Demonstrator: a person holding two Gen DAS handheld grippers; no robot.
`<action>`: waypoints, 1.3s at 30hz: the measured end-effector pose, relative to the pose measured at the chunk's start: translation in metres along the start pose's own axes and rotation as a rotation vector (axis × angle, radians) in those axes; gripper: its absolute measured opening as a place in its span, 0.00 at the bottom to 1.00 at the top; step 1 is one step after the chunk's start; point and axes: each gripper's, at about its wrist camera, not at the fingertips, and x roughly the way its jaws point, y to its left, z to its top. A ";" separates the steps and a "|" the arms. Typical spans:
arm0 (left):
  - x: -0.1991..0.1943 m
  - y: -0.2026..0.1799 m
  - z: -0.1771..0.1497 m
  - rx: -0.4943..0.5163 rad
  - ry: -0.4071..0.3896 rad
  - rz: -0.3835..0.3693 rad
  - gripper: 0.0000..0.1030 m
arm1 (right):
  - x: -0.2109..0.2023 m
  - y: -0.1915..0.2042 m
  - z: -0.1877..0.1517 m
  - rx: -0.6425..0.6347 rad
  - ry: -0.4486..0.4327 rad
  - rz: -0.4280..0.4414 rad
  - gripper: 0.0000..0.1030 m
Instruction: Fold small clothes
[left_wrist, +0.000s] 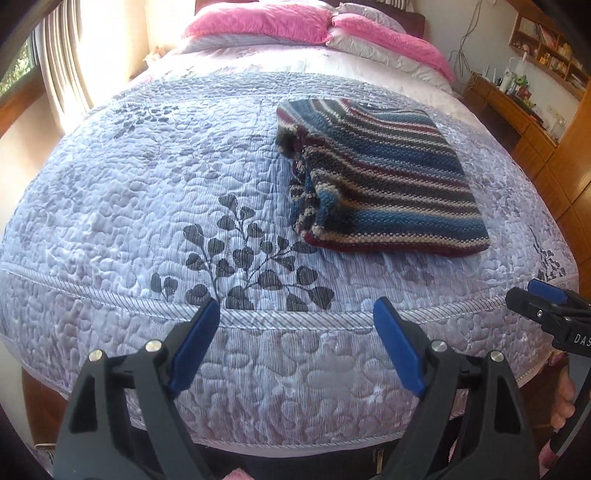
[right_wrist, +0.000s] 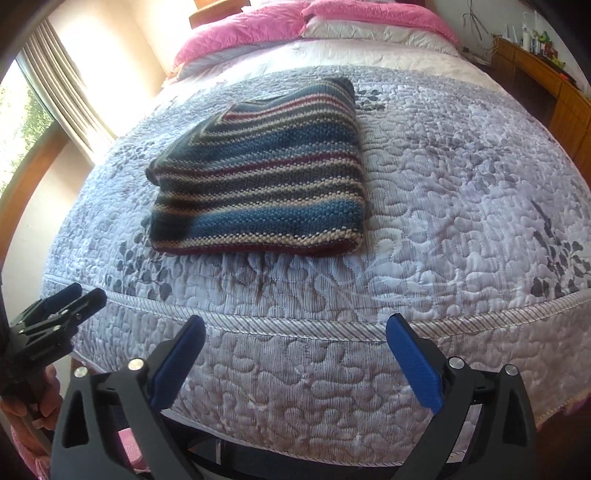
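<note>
On the bed's quilt (left_wrist: 155, 192) the striped knit (right_wrist: 266, 184) sits folded, well apart from my left tool (left_wrist: 295, 347) and right tool (right_wrist: 295, 354), both wide open and empty, so I judge snagging its loose side could undo it.

Left gripper (left_wrist: 295, 317) sits level with its jaws spread wide and nothing between them; right gripper (right_wrist: 295, 334) beside it does the same, jaws gaping and empty, a hand (right_wrist: 22, 402) gripping the left handle

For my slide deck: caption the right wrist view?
Folded striped knit lies on the quilted bed; right gripper open and empty.
</note>
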 end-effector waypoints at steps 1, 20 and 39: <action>-0.006 -0.003 0.000 0.007 -0.011 0.004 0.84 | -0.004 0.003 0.000 -0.011 -0.010 -0.022 0.96; -0.068 -0.023 0.004 0.071 -0.172 0.056 0.87 | -0.061 0.026 0.009 -0.028 -0.141 -0.127 0.96; -0.073 -0.022 -0.003 0.063 -0.173 0.071 0.88 | -0.058 0.035 0.000 -0.053 -0.149 -0.176 0.96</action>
